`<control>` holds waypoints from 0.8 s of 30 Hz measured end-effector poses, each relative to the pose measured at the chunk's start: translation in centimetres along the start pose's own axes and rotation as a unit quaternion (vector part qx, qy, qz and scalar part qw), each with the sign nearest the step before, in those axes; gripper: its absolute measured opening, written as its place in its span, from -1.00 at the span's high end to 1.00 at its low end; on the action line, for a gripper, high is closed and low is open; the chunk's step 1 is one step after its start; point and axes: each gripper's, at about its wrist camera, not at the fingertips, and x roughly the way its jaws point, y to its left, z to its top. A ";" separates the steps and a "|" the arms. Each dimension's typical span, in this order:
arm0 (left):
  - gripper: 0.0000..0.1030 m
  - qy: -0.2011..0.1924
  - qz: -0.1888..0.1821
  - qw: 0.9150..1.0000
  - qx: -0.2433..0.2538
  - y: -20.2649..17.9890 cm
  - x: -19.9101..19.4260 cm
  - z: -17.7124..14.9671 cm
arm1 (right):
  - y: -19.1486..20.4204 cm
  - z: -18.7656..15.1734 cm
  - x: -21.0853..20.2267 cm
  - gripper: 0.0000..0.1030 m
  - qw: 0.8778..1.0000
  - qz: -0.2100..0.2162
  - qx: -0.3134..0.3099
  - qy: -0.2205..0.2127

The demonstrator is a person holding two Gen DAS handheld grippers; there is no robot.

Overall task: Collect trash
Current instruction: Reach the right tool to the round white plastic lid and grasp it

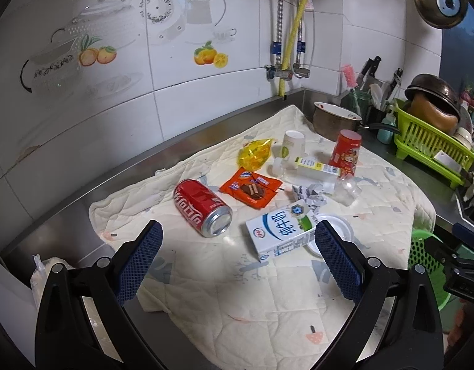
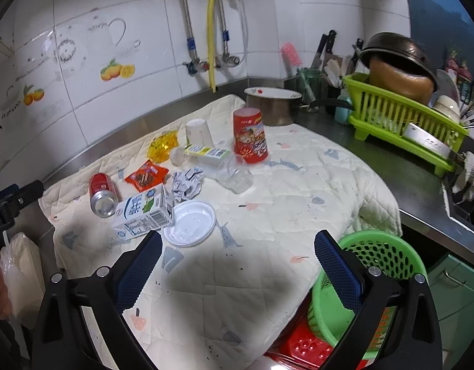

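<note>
Both fingers of the left gripper [image 1: 237, 240] are seen spread wide above the quilted cloth [image 1: 237, 293] on the counter [image 1: 181, 151], and nothing is held. Just ahead, a dented red cola can [image 1: 201, 206] is laid on its side, with a milk carton [image 1: 281, 231] beside it and an orange snack wrapper [image 1: 252, 189] behind.

From the right wrist view, the right gripper [image 2: 237, 245] is likewise held wide open and empty. A white plastic lid [image 2: 190, 223] is found touching the milk carton [image 2: 143, 214], crumpled paper [image 2: 186, 182] lies behind, and a green perforated basket [image 2: 375, 256] is placed at the cloth's right edge.
</note>
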 end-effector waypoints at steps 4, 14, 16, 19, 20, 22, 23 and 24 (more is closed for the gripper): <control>-0.90 0.005 0.005 1.000 -0.006 0.8 0.5 -0.3 | 0.6 0.2 1.9 -0.85 1.000 0.012 -0.009 0.011; -0.89 0.015 0.008 1.000 -0.009 2.2 1.8 -0.8 | 1.9 0.7 7.5 -0.47 0.998 0.044 -0.015 0.049; -0.89 0.016 0.004 1.000 -0.007 2.3 2.1 -0.9 | 2.1 0.8 8.6 -0.39 0.997 0.047 -0.014 0.060; -0.88 0.016 -0.007 1.000 0.001 2.4 2.5 -1.0 | 2.2 0.7 10.4 -0.25 0.996 0.053 -0.007 0.076; -0.88 0.016 -0.012 1.000 0.003 2.5 2.8 -1.1 | 2.2 0.7 11.1 -0.20 0.995 0.056 -0.003 0.082; -0.87 0.018 -0.022 1.000 0.005 2.6 3.2 -1.1 | 2.3 0.7 12.4 -0.09 0.994 0.057 0.002 0.093; -0.87 0.020 -0.028 0.999 0.006 2.7 3.5 -1.2 | 2.3 0.7 12.8 -0.02 0.994 0.057 0.004 0.096; -0.87 0.020 -0.033 0.999 0.008 2.7 3.8 -1.2 | 2.4 0.7 13.3 0.00 0.993 0.055 0.005 0.100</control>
